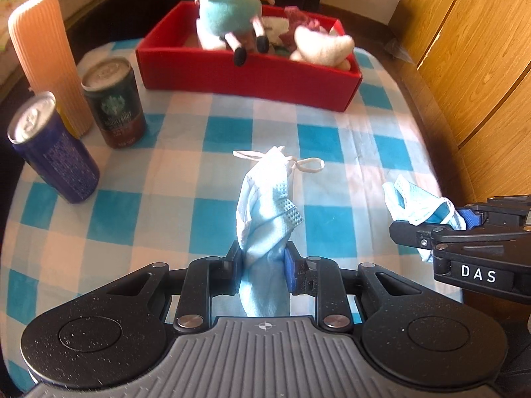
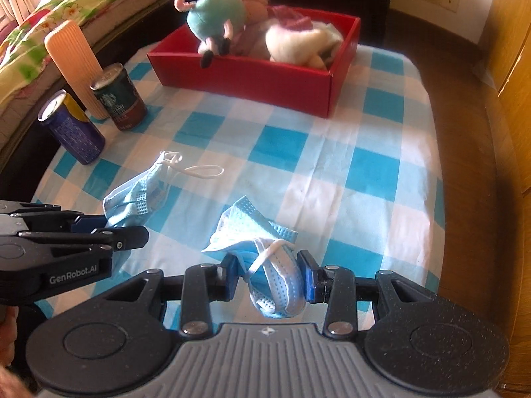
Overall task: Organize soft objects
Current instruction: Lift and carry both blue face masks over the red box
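Observation:
My left gripper [image 1: 264, 262] is shut on a light blue face mask [image 1: 265, 202] and holds it above the checked tablecloth; its white ear loops stick out at the far end. My right gripper [image 2: 270, 273] is shut on a second blue face mask [image 2: 255, 232], crumpled between the pads. Each gripper shows in the other's view: the right one [image 1: 461, 220] at the right edge, the left one [image 2: 109, 229] at the left edge. A red box [image 1: 249, 73] at the far side of the table holds a teal plush toy [image 1: 229, 16] and a white plush toy [image 1: 322, 46].
Two drink cans, a blue one [image 1: 53, 149] and a dark green one [image 1: 114, 102], stand at the left with a tall ribbed peach cylinder [image 1: 46, 56] behind them. Wooden cabinet doors [image 1: 471, 49] run along the right. A bed with flowered cover [image 2: 39, 26] lies at the left.

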`<state>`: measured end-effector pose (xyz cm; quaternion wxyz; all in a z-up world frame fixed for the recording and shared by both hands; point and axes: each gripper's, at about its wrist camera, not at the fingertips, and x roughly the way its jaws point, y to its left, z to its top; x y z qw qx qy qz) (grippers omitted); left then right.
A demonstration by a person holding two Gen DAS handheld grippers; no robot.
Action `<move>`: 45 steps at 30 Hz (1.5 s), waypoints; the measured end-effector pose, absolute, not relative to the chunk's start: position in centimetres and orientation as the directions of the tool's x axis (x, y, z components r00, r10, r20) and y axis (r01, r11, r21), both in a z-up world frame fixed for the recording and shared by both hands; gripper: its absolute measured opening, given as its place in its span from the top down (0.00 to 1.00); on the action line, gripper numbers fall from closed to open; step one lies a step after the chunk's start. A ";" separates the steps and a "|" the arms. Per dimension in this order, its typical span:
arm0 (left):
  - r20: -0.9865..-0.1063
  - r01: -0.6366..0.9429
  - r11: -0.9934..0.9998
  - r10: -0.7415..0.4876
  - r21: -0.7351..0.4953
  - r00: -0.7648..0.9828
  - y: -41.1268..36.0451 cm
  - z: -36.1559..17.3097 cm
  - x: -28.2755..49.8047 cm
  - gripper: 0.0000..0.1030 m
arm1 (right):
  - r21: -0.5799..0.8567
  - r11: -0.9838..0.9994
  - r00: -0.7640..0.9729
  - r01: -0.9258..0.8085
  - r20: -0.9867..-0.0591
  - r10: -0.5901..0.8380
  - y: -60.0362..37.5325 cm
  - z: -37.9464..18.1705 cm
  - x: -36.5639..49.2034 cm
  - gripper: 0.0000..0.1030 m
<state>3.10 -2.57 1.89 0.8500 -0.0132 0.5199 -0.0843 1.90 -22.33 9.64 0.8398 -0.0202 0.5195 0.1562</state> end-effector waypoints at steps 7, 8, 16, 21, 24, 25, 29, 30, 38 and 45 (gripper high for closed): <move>-0.847 0.121 0.987 -0.156 -0.109 0.507 -2.6 5.6 3.9 0.76 | 0.127 0.947 0.484 -0.294 -0.835 0.262 -21.2 13.1 2.2 0.85; -0.843 0.120 0.987 -0.153 -0.105 0.517 -2.7 6.1 4.1 0.76 | 0.128 0.947 0.493 -0.294 -0.829 0.265 -21.0 13.6 2.3 0.85; -0.798 0.124 0.989 -0.135 -0.076 0.587 -3.0 10.4 5.9 0.75 | 0.116 0.948 0.568 -0.295 -0.777 0.272 -20.1 17.7 3.9 0.85; -0.784 0.120 0.991 -0.118 -0.056 0.609 -3.4 12.5 7.7 0.75 | 0.103 0.952 0.609 -0.288 -0.748 0.265 -19.9 20.3 5.3 0.85; -0.769 0.111 0.993 -0.098 -0.036 0.631 -3.7 13.9 9.0 0.75 | 0.085 0.956 0.632 -0.280 -0.734 0.250 -19.7 21.8 6.4 0.85; -0.764 0.107 0.994 -0.094 -0.032 0.639 -3.9 14.3 9.4 0.75 | 0.083 0.958 0.638 -0.275 -0.730 0.247 -19.7 22.2 6.8 0.85; -0.751 0.103 0.995 -0.079 -0.015 0.656 -4.5 15.5 11.0 0.75 | 0.078 0.963 0.659 -0.257 -0.715 0.234 -19.7 23.5 8.7 0.85; -0.749 0.101 0.995 -0.078 -0.014 0.657 -4.5 15.6 11.4 0.75 | 0.072 0.965 0.666 -0.252 -0.711 0.227 -19.7 23.7 9.2 0.85; -0.749 0.091 0.996 -0.065 -0.006 0.660 -4.8 15.4 15.1 0.74 | 0.080 0.971 0.675 -0.226 -0.706 0.215 -19.9 23.7 12.9 0.85; -0.756 0.078 0.997 -0.044 0.009 0.653 -4.9 14.1 18.6 0.74 | 0.097 0.974 0.667 -0.206 -0.714 0.213 -19.9 22.5 16.4 0.85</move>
